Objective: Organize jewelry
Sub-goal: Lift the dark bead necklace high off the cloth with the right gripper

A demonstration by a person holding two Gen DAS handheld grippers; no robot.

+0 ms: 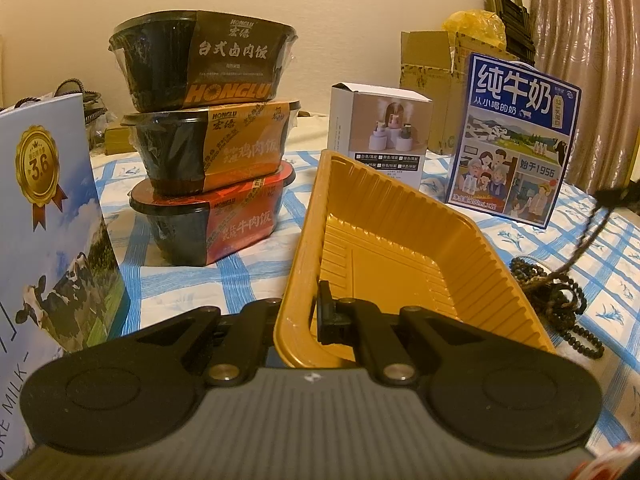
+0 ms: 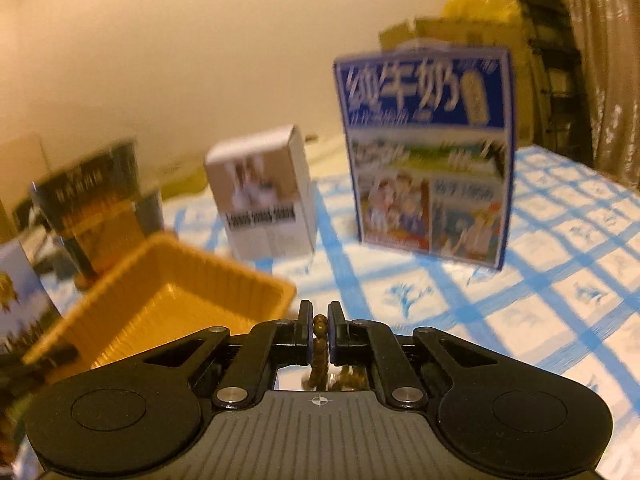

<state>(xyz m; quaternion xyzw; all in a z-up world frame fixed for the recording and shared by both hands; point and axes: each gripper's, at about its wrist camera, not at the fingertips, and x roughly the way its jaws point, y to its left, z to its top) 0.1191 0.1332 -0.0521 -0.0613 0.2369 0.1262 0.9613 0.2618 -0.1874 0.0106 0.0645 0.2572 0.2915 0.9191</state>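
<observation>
My left gripper (image 1: pixel 302 320) is shut on the near rim of a yellow ribbed plastic tray (image 1: pixel 384 248), one finger inside the tray and one outside. The tray also shows in the right wrist view (image 2: pixel 168 300) at the lower left. My right gripper (image 2: pixel 320 320) is shut on a strand of brown beads (image 2: pixel 319 344) that hangs down between its fingers, just right of the tray's corner. In the left wrist view a dark bead necklace (image 1: pixel 560 300) lies heaped on the cloth right of the tray, with a strand (image 1: pixel 592 232) rising to the upper right.
A blue-checked cloth (image 1: pixel 180 280) covers the table. Three stacked meal bowls (image 1: pixel 208 140) stand at the left, a milk carton (image 1: pixel 44 220) at the near left, a small white box (image 1: pixel 380 128) and a blue milk box (image 1: pixel 516 140) behind the tray.
</observation>
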